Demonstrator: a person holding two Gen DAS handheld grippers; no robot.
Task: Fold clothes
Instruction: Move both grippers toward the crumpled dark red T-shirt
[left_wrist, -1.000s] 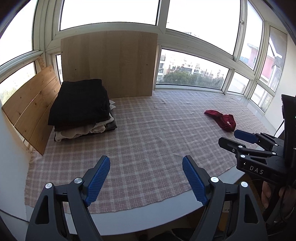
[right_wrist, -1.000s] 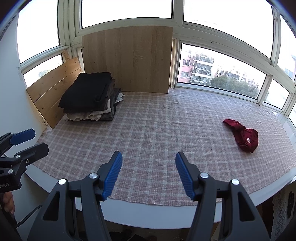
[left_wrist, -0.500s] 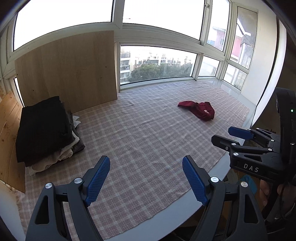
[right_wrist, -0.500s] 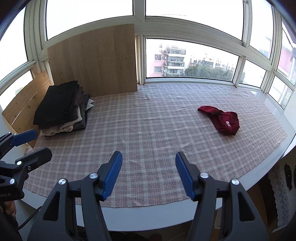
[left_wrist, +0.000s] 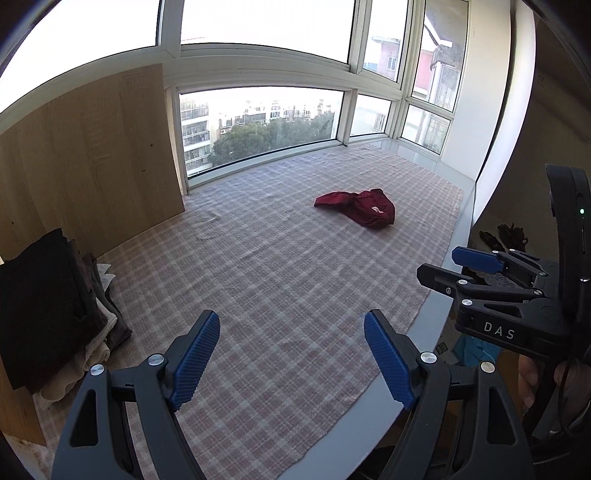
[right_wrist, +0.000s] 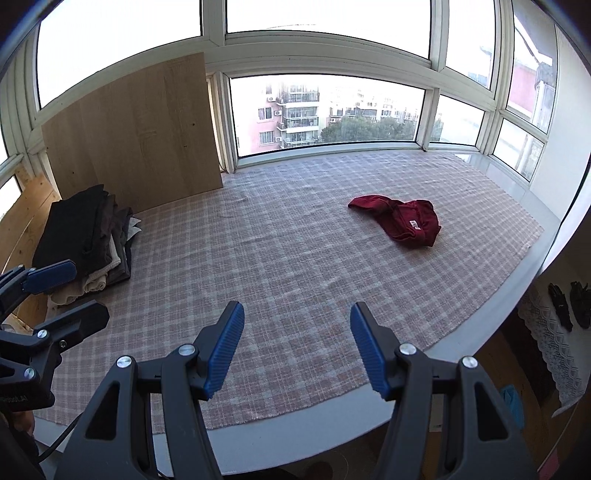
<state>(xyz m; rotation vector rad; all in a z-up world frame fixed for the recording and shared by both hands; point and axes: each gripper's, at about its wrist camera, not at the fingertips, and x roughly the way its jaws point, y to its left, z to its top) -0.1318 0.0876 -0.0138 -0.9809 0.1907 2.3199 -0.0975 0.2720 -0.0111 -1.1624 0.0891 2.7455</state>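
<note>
Toward the checked cloth's (right_wrist: 295, 258) right edge a red garment (right_wrist: 400, 221) lies crumpled; folded clothes (right_wrist: 85, 243) sit stacked at its left, perhaps finished. Both the left gripper (left_wrist: 291, 354) and right gripper (right_wrist: 295, 347) gape wide, empty.

Checked cloth (right_wrist: 295, 266) over ledge; wooden board (right_wrist: 136, 136) against window; dark items, perhaps gloves (right_wrist: 569, 302).

A home: an enclosed bay-window balcony in a high-rise flat

Curved white-framed windows (right_wrist: 325, 110) are looking out over apartment blocks and treetops; a checked cloth (right_wrist: 295, 266) is covering the worktop, folded clothes (right_wrist: 85, 243) are sitting stacked by wooden boards (right_wrist: 136, 133), and a lace curtain (right_wrist: 550, 343) is hanging below.
</note>
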